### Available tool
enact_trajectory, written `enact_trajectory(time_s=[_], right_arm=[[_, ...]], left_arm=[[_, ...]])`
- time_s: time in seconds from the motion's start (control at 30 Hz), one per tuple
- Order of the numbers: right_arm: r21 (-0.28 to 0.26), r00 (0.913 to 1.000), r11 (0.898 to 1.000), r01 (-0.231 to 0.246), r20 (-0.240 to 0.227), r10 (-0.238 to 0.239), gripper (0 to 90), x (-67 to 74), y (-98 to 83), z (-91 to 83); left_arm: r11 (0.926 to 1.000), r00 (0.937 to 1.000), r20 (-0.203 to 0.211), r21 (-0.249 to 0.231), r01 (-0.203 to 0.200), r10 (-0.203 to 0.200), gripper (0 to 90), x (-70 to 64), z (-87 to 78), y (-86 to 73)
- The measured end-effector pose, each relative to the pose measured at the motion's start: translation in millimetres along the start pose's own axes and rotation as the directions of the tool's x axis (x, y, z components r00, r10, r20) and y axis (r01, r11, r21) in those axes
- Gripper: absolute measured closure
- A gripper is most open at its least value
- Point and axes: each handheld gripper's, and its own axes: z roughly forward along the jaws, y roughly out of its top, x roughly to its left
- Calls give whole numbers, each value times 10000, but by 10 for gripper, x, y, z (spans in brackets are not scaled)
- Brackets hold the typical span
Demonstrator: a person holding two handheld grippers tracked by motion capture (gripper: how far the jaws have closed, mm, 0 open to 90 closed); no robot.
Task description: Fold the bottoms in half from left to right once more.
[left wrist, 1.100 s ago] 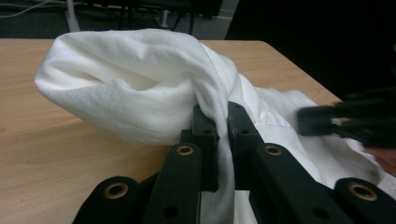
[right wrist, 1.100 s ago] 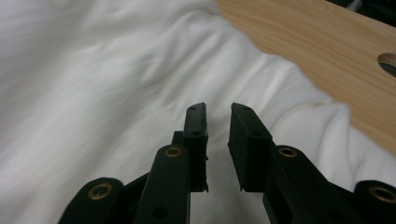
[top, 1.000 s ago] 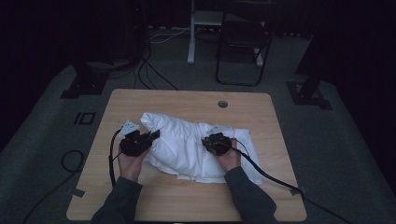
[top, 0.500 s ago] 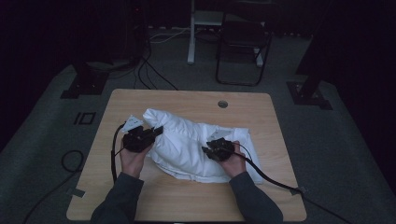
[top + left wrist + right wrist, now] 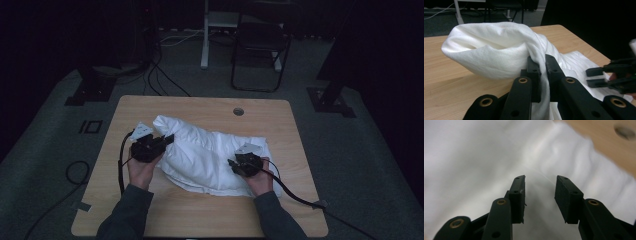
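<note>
A white cloth [image 5: 210, 155] lies crumpled across the middle of the wooden table [image 5: 200, 107]. My left gripper [image 5: 167, 139] is at the cloth's left end, shut on a fold of it. In the left gripper view the jaws [image 5: 542, 60] pinch the fabric, which bulges up behind them as a puffed lobe [image 5: 494, 50]. My right gripper [image 5: 231, 164] rests over the cloth's right part; its jaws have just been opening. In the right gripper view it [image 5: 540, 181] stands open above the cloth [image 5: 474, 157], with nothing pinched. It also appears in the left gripper view, at the right [image 5: 594, 76].
A round cable hole [image 5: 238, 111] sits in the table's far side, also seen in the right gripper view [image 5: 625, 131]. Cables trail from both grippers over the near edge. A chair [image 5: 260, 45] and stand legs are on the dark floor beyond.
The right gripper has slid to the right and toward the person, and its jaws have spread apart off the cloth. The left gripper keeps its hold in nearly the same place.
</note>
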Motion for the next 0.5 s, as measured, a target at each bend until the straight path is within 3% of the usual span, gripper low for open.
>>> enact_trajectory(time_s=[0.03,0.13,0.37,0.43,0.5], right_arm=[[266,9997,9995,-159,-201,164,601,-16,-51,83],[0,9980,9987,-505,-384,505,607,11,-89,167],[-116,9945,9998,-166,-1037,154,615,334,87,344],[-249,9906,9996,-140,-1366,105,614,456,137,405],[-406,9820,9989,214,-1865,-286,590,580,180,443]], left_arm=[[10000,10000,37,-28,-14,14,850,0,-10,5],[9999,10000,-21,-134,-41,41,851,-6,-51,42],[9982,9999,-19,-575,-161,160,850,-28,-176,176],[9976,9998,57,-663,-180,185,850,-48,-185,211],[9972,9995,140,-694,-261,272,849,-80,-173,239]])
